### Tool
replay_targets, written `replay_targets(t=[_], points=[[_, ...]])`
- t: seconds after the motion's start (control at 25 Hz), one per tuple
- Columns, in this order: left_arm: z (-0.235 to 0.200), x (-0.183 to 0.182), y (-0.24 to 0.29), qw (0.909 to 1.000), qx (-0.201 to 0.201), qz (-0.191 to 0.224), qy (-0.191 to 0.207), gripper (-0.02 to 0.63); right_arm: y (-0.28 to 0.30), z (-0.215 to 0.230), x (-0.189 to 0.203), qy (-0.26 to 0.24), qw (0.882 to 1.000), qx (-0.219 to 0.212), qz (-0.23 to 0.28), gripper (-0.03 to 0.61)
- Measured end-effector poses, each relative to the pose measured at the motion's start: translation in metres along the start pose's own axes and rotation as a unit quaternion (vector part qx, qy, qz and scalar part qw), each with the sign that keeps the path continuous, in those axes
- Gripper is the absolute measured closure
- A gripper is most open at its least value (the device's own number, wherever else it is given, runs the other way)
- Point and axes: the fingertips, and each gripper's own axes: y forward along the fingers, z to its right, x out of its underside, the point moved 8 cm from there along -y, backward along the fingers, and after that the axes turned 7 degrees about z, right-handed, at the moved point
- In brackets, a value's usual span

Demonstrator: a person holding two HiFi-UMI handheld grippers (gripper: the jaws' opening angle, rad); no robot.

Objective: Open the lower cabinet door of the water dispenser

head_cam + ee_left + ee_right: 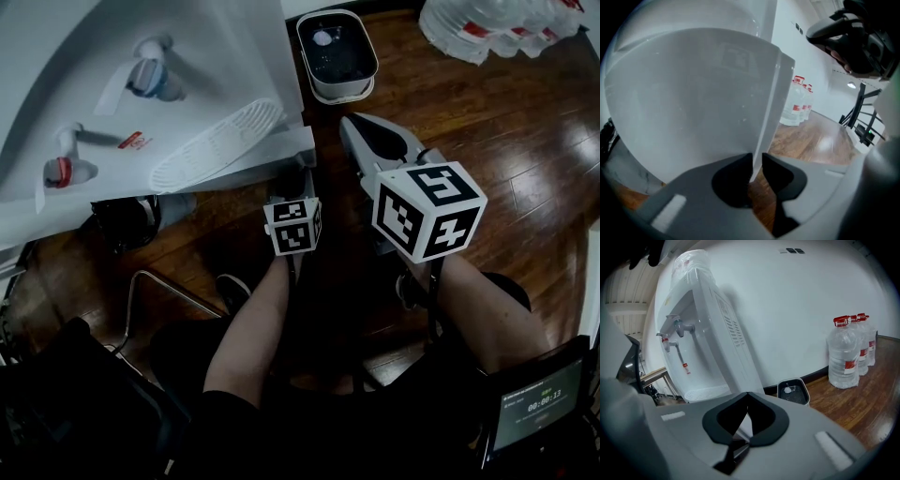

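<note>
Dark wood floor [525,122], white wall [797,310]. Dispenser [112,84] at 10 o'clock in my head view. Left gripper [757,161] pinches the door [693,103] by its free edge to swing it; I'd say it's part-open. Right gripper [746,401] is closed and empty, idle at 3 o'clock. Forearms [248,328] reach forward, grippers tilted down.

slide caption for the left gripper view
Left gripper pinches the edge of the white cabinet door; water bottles stand behind on the wood floor.
</note>
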Motion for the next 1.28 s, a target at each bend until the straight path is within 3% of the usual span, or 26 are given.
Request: replay_targets(t=[0.36, 0.68, 1.16, 1.24, 1.28], points=[[-0.005, -0.001, 0.009, 0.9997, -0.017, -0.009, -0.015, 0.568, 0.007, 0.003, -0.004, 0.002, 1.0, 0.002, 0.002, 0.574], [-0.004, 0.007, 0.02, 0.9994, -0.01, -0.033, -0.004, 0.552, 0.01, 0.008, -0.01, 0.003, 1.0, 0.004, 0.007, 0.574], [-0.007, 0.006, 0.038, 0.999, -0.016, -0.026, 0.034, 0.547, 0.006, 0.011, -0.011, 0.011, 1.0, 0.003, 0.005, 0.574], [-0.009, -0.008, 0.047, 0.9994, -0.018, -0.021, 0.021, 0.469, 0.006, 0.016, -0.014, 0.013, 1.0, 0.003, 0.001, 0.574], [-0.011, -0.015, 0.05, 0.9996, -0.018, -0.021, 0.01, 0.479, 0.005, 0.018, -0.014, 0.015, 1.0, 0.002, -0.001, 0.574]])
